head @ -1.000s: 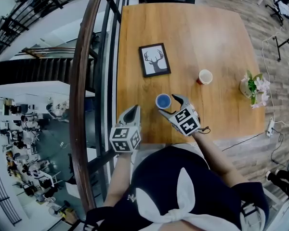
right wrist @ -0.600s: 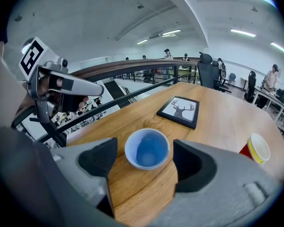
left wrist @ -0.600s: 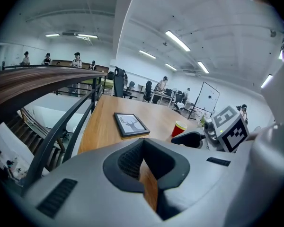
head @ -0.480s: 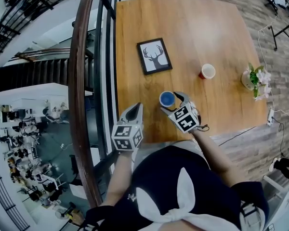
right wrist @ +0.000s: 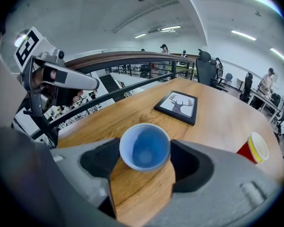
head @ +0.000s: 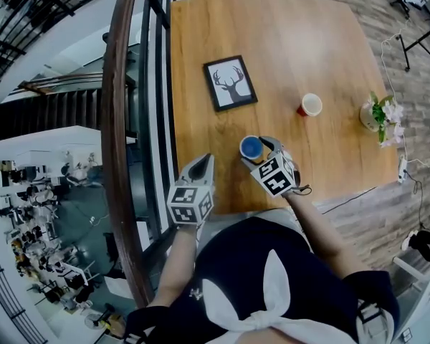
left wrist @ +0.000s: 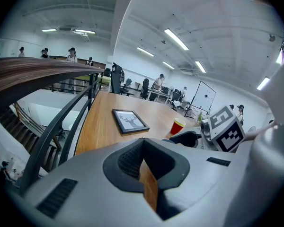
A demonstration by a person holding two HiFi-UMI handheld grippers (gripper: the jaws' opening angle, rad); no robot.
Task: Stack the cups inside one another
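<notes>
Closing on the blue cup point(head: 251, 147), the right gripper point(head: 259, 154) has its 2 jaws spread wide, 1 on each side of the rim.

Those jaws have just been drawing in with the cup between them, but from here I cannot tell whether the pads touch it yet. The cup stands upright on the table point(head: 301, 41) near the front edge, mouth up. The red cup point(head: 309, 105) stands on its own well apart, further back and to the right, short of the flowers point(head: 376, 113). A deer picture point(head: 231, 83) lies flat behind the blue cup. The left gripper point(head: 199, 167) hangs over the table's front left corner by the railing point(head: 118, 120), its jaws pressed almost together on nothing.
</notes>
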